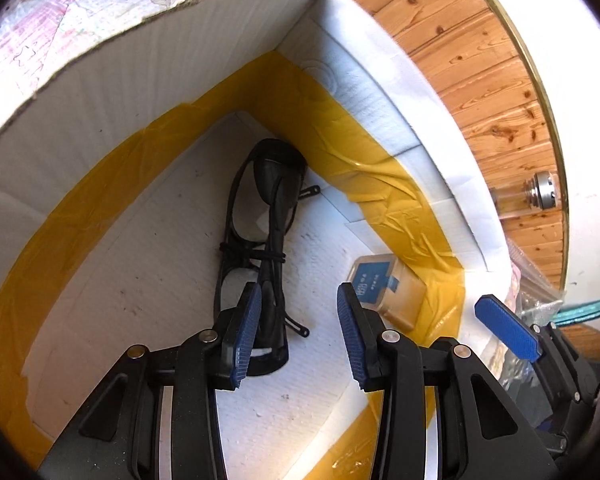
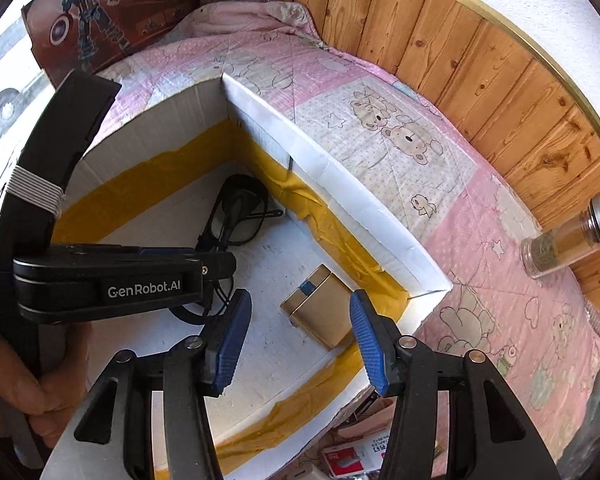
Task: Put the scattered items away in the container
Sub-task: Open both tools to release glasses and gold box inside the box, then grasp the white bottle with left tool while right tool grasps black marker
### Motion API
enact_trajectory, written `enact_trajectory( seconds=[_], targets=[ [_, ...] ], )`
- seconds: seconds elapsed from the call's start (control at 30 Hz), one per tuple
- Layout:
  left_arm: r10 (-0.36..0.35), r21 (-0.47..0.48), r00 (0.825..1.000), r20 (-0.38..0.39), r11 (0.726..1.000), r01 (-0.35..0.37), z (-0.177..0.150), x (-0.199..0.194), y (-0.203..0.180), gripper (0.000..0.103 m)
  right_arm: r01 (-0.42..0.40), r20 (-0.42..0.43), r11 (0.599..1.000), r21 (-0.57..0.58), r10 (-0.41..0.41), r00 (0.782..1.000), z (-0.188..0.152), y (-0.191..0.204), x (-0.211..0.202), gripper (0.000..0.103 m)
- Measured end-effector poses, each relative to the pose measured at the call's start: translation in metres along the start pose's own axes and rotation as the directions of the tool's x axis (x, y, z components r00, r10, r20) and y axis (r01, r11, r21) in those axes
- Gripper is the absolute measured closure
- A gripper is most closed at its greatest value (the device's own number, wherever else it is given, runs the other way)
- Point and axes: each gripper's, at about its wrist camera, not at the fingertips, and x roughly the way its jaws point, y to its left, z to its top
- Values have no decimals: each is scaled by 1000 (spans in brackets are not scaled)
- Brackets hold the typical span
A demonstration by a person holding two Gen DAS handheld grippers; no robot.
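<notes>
The left claw (image 1: 296, 332) stands wide and empty above the box (image 1: 100, 128) floor, with the glasses (image 1: 256, 240) lying at its 11 o'clock, bundled with a black cord, reaching into the far corner. The right claw (image 2: 300, 336) also stands wide, holding nothing, over the same box (image 2: 340, 196). A gold tin (image 2: 320, 312) lies on the floor between its blue pads, untouched. The glasses (image 2: 236, 216) sit at 11 o'clock. On the bed's pink quilt (image 2: 480, 232), a glass jar (image 2: 568, 244) lies at 2 o'clock.
</notes>
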Motion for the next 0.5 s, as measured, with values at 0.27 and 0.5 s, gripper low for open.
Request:
enact_trajectory(
  seconds=[0.27,0.5],
  targets=[
    [-18,100,998,65,995,11,-24,-33,-22,61,-87,229,987,138,53,972,-47,-5,-50,50],
    [-29,243,992,125,970,-2,-58,-71,-27,62,-215,420,944,250,94,903,-119,-22,-92,50]
  ],
)
